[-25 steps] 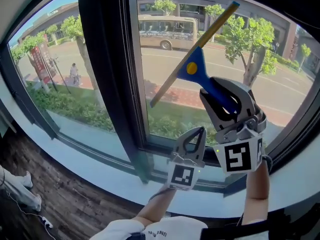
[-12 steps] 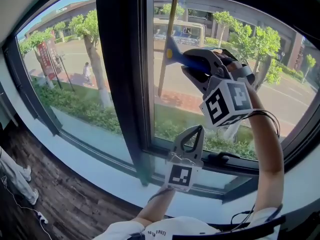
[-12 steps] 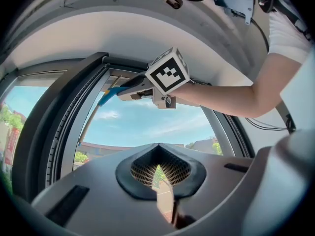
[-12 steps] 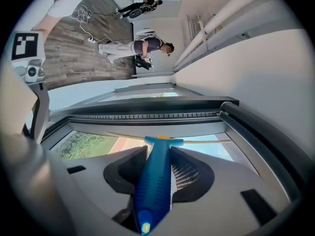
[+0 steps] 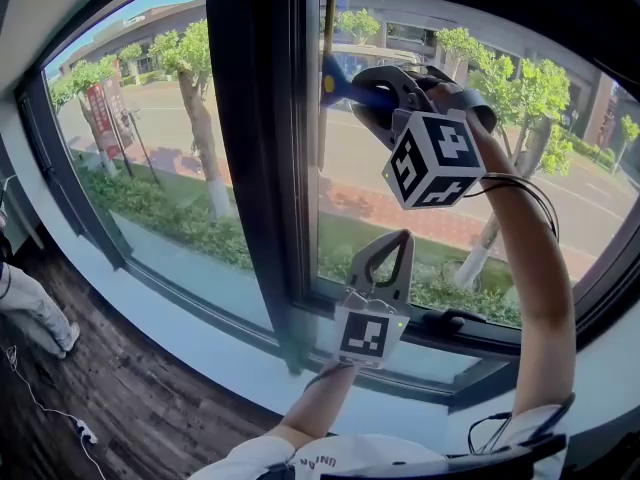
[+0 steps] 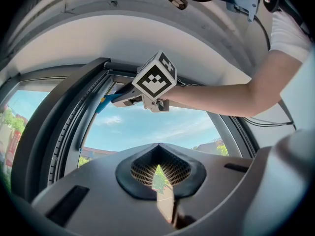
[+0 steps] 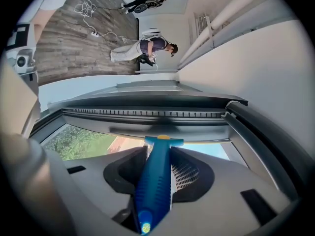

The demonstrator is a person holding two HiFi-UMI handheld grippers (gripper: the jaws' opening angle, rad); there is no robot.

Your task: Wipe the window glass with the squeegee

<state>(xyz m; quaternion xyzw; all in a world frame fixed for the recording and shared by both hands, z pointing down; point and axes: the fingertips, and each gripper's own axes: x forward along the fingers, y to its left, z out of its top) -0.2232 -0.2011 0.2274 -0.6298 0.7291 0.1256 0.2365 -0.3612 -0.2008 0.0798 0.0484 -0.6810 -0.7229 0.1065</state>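
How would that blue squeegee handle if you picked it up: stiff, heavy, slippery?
Probably stiff and light: the squeegee looks like moulded plastic, and its handle runs straight through the right claw. The ribs on that handle likely resist slipping. Its long thin blade, held up to the window glass, probably flexes a little.

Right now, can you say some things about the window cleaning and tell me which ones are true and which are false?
1. The right claw holds the squeegee by its blue handle. True.
2. The left claw is holding a cloth. False: it is shut with nothing in it.
3. The squeegee is up high, close to the dark window frame. True.
4. The left claw is higher than the right claw. False: it is lower down, near the window sill.
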